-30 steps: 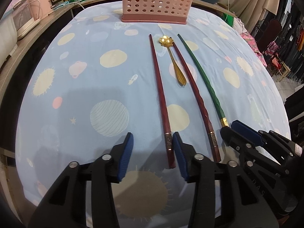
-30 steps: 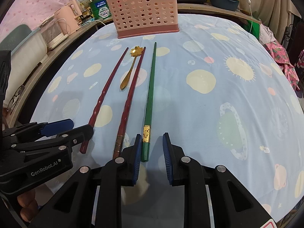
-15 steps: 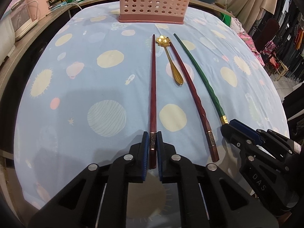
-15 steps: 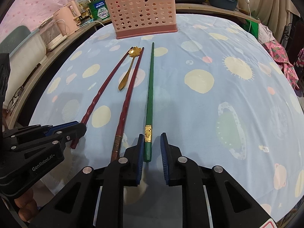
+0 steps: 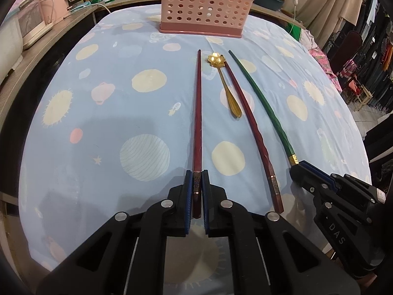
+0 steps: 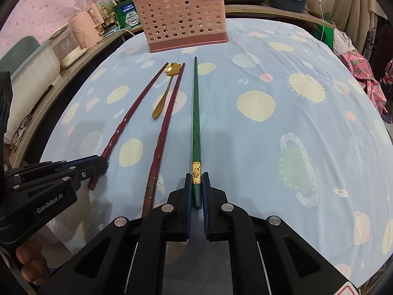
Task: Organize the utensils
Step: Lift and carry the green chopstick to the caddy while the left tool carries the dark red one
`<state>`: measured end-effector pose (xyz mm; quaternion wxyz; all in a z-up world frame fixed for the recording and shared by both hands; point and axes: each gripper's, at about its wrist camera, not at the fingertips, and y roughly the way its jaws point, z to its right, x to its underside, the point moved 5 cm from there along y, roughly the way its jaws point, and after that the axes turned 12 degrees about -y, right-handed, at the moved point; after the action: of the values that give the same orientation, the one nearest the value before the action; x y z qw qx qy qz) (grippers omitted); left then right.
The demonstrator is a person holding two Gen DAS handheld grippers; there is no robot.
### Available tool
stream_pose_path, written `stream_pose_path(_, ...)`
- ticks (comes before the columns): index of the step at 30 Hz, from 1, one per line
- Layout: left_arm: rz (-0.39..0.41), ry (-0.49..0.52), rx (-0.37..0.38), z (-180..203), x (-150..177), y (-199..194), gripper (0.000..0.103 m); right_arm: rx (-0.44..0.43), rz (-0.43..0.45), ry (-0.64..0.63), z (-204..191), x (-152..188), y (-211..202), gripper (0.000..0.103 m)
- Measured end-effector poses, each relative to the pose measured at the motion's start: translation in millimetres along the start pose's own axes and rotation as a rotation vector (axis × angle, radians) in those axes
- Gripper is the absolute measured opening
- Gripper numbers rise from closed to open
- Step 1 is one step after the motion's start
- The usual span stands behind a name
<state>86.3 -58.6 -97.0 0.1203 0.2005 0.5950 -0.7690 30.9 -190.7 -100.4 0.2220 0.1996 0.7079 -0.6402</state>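
- Our left gripper (image 5: pixel 196 191) has its jaws clamped on the near end of the left red chopstick (image 5: pixel 198 113), which lies on the worktop (image 5: pixel 103 123).
- The gold spoon (image 5: pixel 227 91) and the second red chopstick (image 5: pixel 253 132) lie loose between.
- Our right gripper (image 6: pixel 197 191) jaws have just been closing and pinch the green chopstick (image 6: pixel 196 113).
- The pink basket (image 6: pixel 183 18) stands beyond the tips.

Black tool (image 5: pixel 196 184), blue pads (image 5: pixel 188 196), silver screws, GenRobot.AI lettering

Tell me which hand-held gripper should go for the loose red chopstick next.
Neither is free: left hand-held gripper clamps one red chopstick, right the green. Once emptied, left looks slightly closer to it.
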Motion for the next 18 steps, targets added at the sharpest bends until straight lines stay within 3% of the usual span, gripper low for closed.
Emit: stream_pose_path(18,0.166,-0.042,0.031,-7.7,-50.6,-53.9,0.007,0.016,0.2,0.044,23.8,-52.5,-58.5,0.007)
